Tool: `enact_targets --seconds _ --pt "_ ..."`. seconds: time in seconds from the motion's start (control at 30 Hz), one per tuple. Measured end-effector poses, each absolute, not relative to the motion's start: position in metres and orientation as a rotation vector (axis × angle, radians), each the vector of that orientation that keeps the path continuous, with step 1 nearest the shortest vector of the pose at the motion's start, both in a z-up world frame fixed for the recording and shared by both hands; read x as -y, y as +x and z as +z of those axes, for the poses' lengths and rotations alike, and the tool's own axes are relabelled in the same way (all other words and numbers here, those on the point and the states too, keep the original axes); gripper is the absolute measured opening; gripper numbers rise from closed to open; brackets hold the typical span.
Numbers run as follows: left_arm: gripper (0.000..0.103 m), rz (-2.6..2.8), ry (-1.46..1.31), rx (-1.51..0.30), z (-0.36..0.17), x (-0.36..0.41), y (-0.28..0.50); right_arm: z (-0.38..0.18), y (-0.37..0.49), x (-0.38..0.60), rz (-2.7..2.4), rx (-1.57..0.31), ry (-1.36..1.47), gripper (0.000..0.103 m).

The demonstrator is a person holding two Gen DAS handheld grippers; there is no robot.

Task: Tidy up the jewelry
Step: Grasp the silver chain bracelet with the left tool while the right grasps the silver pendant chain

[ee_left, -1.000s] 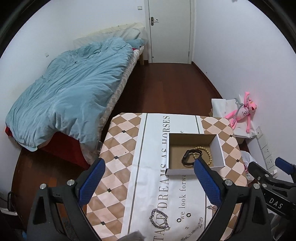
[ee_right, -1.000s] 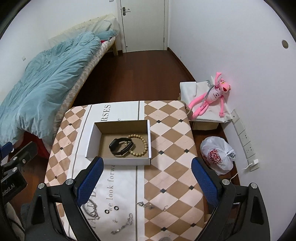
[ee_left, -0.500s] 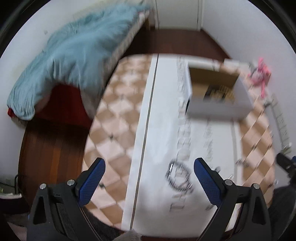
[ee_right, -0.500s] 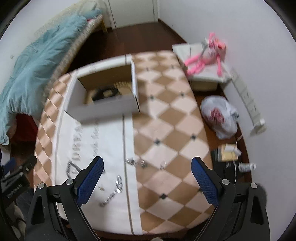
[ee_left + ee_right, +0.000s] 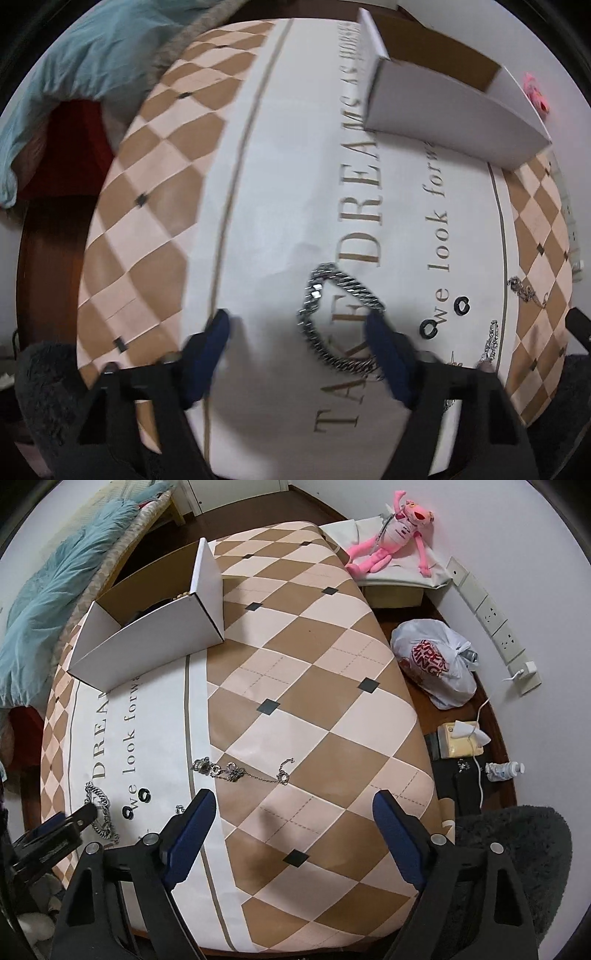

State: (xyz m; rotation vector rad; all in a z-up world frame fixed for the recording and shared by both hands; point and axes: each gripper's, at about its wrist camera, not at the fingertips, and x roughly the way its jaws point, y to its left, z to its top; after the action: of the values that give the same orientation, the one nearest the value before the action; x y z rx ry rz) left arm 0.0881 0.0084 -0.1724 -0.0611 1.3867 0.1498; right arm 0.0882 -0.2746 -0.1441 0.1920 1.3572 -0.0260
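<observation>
The chunky silver chain bracelet (image 5: 338,319) lies on the desk (image 5: 258,166) near its front edge, long axis running front to back. The left gripper (image 5: 299,350), spread wide, sits just above it, right finger (image 5: 388,354) touching the loop. The right gripper (image 5: 291,834), also spread, hangs farther off, nearer the thin necklace (image 5: 240,771)

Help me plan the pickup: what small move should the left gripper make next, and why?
Probably shift the left gripper slightly right to centre on the chunky silver chain, then close. Its jaws are open, and the chain lies by the right finger, off-centre in the gap.
</observation>
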Motion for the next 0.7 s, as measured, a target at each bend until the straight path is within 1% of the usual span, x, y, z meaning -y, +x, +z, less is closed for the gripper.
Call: enact_targets --seconds 0.03,0.07,0.1,0.13,0.2,0.23,0.3,0.37,0.43,0.47,0.57,0.63,0.67,0.7 --pt "0.048 0.131 -0.055 -1.379 -0.173 -0.004 0.088 -0.144 0.089 0.275 -0.019 -1.359 0.193 0.087" --pt "0.043 0.125 -0.047 -1.365 -0.172 -0.002 0.087 -0.146 0.089 0.275 -0.016 -1.364 0.189 0.086" --pt "0.031 0.106 -0.045 -1.357 -0.17 0.001 0.087 -0.148 0.089 0.274 -0.01 -1.37 0.187 0.085" --pt "0.016 0.087 -0.049 -1.356 -0.169 0.004 0.087 -0.149 0.089 0.274 0.003 -1.373 0.193 0.084" --pt "0.006 0.073 -0.029 -1.36 -0.167 0.009 0.087 -0.152 0.088 0.272 0.015 -1.373 0.188 0.082" --pt "0.005 0.066 -0.027 -1.36 -0.166 0.011 0.086 -0.153 0.089 0.269 0.032 -1.373 0.194 0.082" --pt "0.005 0.063 -0.032 -1.349 -0.162 0.01 0.084 -0.154 0.09 0.263 0.057 -1.366 0.191 0.076" --pt "0.005 0.06 -0.042 -1.338 -0.156 0.006 0.082 -0.153 0.093 0.25 0.096 -1.347 0.164 0.074" --pt "0.002 0.065 -0.045 -1.323 -0.149 0.003 0.08 -0.155 0.097 0.236 0.12 -1.341 0.135 0.07" --pt "0.002 0.064 -0.051 -1.315 -0.144 0.001 0.078 -0.157 0.099 0.228 0.136 -1.339 0.124 0.066" --pt "0.002 0.076 -0.06 -1.314 -0.138 -0.004 0.075 -0.166 0.106 0.21 0.157 -1.343 0.093 0.063" --pt "0.002 0.088 -0.065 -1.311 -0.136 -0.008 0.07 -0.175 0.11 0.2 0.15 -1.368 0.063 0.052" --pt "0.002 0.09 -0.068 -1.313 -0.136 -0.012 0.074 -0.173 0.11 0.195 0.143 -1.339 0.031 0.046" --pt "0.002 0.092 -0.072 -1.312 -0.136 -0.012 0.072 -0.173 0.111 0.192 0.129 -1.332 0.004 0.033"
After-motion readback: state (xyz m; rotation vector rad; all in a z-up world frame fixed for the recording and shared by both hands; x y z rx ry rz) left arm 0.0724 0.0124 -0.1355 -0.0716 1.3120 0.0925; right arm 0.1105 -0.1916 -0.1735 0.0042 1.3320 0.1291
